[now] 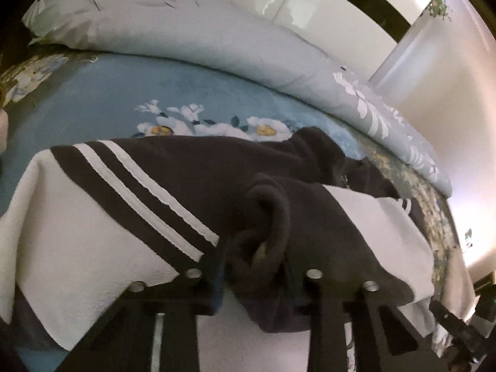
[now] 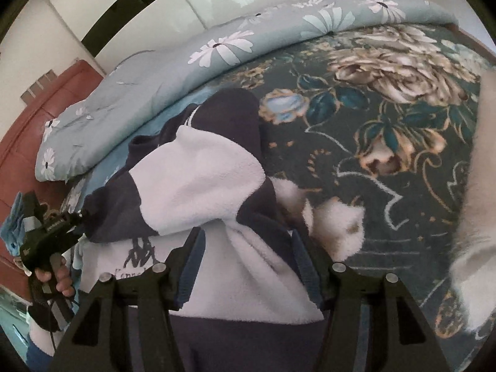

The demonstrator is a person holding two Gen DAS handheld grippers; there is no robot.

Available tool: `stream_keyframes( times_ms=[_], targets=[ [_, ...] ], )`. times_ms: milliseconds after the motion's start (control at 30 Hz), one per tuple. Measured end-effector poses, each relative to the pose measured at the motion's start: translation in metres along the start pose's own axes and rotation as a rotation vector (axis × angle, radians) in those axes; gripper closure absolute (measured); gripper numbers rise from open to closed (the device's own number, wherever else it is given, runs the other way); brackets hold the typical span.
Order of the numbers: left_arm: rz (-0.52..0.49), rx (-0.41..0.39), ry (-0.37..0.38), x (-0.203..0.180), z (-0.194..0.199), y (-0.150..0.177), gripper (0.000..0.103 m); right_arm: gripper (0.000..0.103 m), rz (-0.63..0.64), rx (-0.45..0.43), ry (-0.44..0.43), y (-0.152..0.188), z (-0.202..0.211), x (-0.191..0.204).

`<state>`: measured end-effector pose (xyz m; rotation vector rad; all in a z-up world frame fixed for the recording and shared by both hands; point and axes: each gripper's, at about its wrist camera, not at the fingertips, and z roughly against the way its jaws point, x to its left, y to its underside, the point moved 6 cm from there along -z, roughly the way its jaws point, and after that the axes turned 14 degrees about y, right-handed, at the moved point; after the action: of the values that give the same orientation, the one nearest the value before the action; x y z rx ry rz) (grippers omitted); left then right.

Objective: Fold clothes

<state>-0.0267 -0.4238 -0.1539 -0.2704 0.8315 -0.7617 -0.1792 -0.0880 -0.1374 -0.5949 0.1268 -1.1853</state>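
Observation:
A black and white fleece jacket (image 1: 148, 186) with two white stripes lies on the bed. My left gripper (image 1: 254, 266) is shut on a bunched black fold of the jacket, with cloth filling the space between its fingers. In the right wrist view the same jacket (image 2: 198, 183) lies folded over itself, white panel on top. My right gripper (image 2: 248, 263) stands open just above the white fleece, fingers apart with cloth between them but not pinched. The left gripper (image 2: 46, 232) and the hand holding it show at the left edge.
A dark floral blanket (image 2: 387, 108) covers the bed, blue in its middle (image 1: 124, 93). A grey daisy-print duvet (image 1: 186, 31) lies rolled along the far side. A white fluffy garment (image 2: 477, 217) lies at the right. White wardrobe doors (image 1: 325, 0) and a red-brown headboard (image 2: 37, 117) stand behind.

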Motion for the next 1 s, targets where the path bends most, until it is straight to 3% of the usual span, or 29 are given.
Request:
stream_keyframes(
  times_ms=[67,267,367,467,633,833,933,1000],
  targets=[
    [-0.017,-0.006,-0.010,-0.003,0.001,-0.002,0.082,0.043,0.002,-0.001,0.001,0.000,0.000,0.003],
    [-0.055,-0.160,0.022,-0.009,0.044,-0.026,0.083,0.043,-0.010,-0.004,-0.020,-0.004,0.000,0.004],
    [-0.046,-0.102,-0.057,0.014,0.033,-0.021,0.083,0.043,-0.013,-0.014,-0.029,-0.008,0.002,0.005],
    [0.009,-0.043,-0.081,0.037,0.015,-0.008,0.083,0.043,0.023,-0.042,-0.044,-0.012,0.006,0.019],
    [0.026,-0.038,-0.065,0.041,0.014,0.002,0.080,0.041,0.132,-0.067,-0.019,-0.017,0.001,0.049],
    [0.004,-0.038,0.004,0.025,0.040,0.007,0.078,0.036,0.140,-0.027,0.005,-0.013,-0.017,0.046],
    [-0.011,-0.058,0.029,0.019,0.061,0.014,0.068,0.036,0.123,-0.048,0.004,-0.014,-0.003,0.044],
    [-0.047,-0.105,-0.010,0.020,0.086,0.024,0.045,0.036,0.118,-0.077,0.014,-0.013,0.010,0.044]
  ],
)
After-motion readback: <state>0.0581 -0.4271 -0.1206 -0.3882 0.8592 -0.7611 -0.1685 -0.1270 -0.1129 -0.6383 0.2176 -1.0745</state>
